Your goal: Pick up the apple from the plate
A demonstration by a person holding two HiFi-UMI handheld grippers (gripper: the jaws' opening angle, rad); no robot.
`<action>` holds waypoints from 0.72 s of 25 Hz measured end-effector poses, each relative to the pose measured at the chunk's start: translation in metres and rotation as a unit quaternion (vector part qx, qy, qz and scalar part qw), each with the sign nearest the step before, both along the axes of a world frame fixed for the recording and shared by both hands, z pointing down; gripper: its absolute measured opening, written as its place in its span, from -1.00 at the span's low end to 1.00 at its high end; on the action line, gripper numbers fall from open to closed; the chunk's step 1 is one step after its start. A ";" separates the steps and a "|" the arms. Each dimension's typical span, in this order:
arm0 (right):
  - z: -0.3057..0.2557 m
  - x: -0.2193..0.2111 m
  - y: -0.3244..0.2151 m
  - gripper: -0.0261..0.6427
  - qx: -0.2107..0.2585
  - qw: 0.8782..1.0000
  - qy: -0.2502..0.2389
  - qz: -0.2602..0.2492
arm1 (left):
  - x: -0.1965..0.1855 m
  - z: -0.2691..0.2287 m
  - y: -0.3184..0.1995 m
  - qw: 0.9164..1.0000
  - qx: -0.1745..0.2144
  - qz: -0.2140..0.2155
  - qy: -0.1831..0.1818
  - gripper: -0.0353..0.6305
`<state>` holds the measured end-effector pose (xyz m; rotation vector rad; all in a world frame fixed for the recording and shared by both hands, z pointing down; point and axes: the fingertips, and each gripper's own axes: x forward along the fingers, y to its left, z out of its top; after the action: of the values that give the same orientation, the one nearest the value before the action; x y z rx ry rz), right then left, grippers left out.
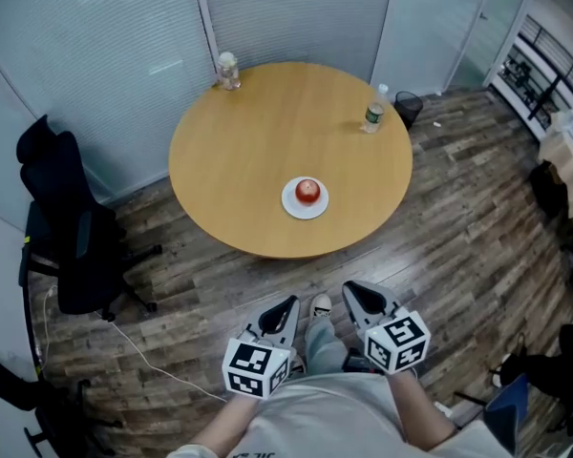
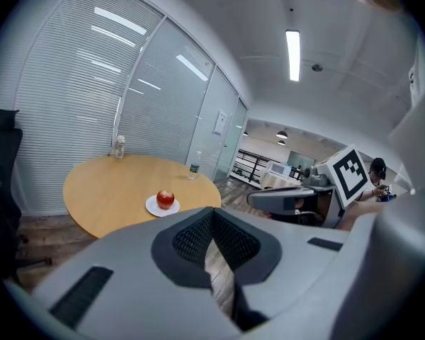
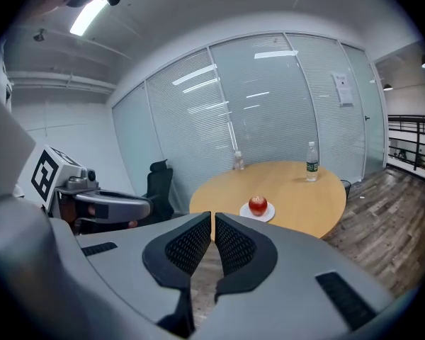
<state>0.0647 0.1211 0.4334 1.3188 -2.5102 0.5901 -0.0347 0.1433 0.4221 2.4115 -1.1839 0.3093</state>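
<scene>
A red apple (image 1: 307, 191) rests on a small white plate (image 1: 294, 207) near the front edge of a round wooden table (image 1: 239, 151). The same apple (image 2: 165, 198) shows in the left gripper view, and the apple (image 3: 258, 205) on its plate (image 3: 268, 214) in the right gripper view. My left gripper (image 1: 285, 305) and right gripper (image 1: 355, 292) hover over the floor in front of the table, well short of it. Both are shut with nothing between the jaws. In their own views the left gripper (image 2: 212, 214) and right gripper (image 3: 212, 218) point toward the table.
A plastic bottle (image 1: 373, 114) stands at the table's right edge and a small clear bottle (image 1: 228, 70) at its far edge. A black office chair (image 1: 72, 227) stands to the left, a black bin (image 1: 408, 107) behind the table. Glass walls with blinds lie beyond.
</scene>
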 end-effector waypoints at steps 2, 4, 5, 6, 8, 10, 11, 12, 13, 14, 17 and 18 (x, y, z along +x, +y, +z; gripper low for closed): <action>0.003 0.004 -0.030 -0.81 -0.002 1.000 -0.001 -0.005 | 0.002 0.001 -0.028 1.000 0.001 -0.007 -0.004 -0.89; 0.001 0.007 -0.064 -0.81 0.001 1.000 0.002 -0.014 | 0.004 -0.002 -0.061 1.000 0.007 -0.017 -0.008 -0.88; -0.003 0.010 -0.080 -0.81 0.006 1.000 0.004 -0.022 | 0.007 -0.005 -0.077 1.000 0.011 -0.021 -0.009 -0.88; -0.007 0.012 -0.094 -0.81 0.013 0.999 0.006 -0.030 | 0.011 -0.009 -0.091 1.000 0.016 -0.024 -0.009 -0.88; -0.016 0.017 -0.122 -0.81 0.024 0.999 0.007 -0.042 | 0.017 -0.019 -0.116 0.999 0.029 -0.028 -0.011 -0.88; -0.020 0.020 -0.150 -0.81 0.032 0.998 0.004 -0.050 | 0.018 -0.025 -0.140 0.998 0.036 -0.040 -0.013 -0.88; -0.021 0.021 -0.161 -0.81 0.034 0.998 0.002 -0.054 | 0.018 -0.027 -0.150 0.998 0.038 -0.048 -0.012 -0.88; -0.021 0.020 -0.171 -0.81 0.035 0.998 0.000 -0.061 | 0.018 -0.028 -0.159 0.998 0.040 -0.055 -0.011 -0.88; -0.020 0.019 -0.178 -0.81 0.034 0.997 -0.001 -0.069 | 0.019 -0.029 -0.166 0.997 0.042 -0.061 -0.011 -0.88; -0.018 0.017 -0.183 -0.81 0.030 0.997 -0.002 -0.076 | 0.019 -0.029 -0.171 0.997 0.043 -0.067 -0.011 -0.88; -0.013 0.010 -0.191 -0.81 0.018 0.995 0.002 -0.096 | 0.017 -0.026 -0.181 0.996 0.036 -0.075 -0.010 -0.88; -0.012 0.008 -0.194 -0.81 0.016 0.995 0.004 -0.100 | 0.017 -0.026 -0.184 0.997 0.034 -0.075 -0.011 -0.88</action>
<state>0.0724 -0.0724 0.4211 1.0590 -2.6139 0.5011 -0.0179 -0.0412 0.3965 2.3654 -1.3967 0.2530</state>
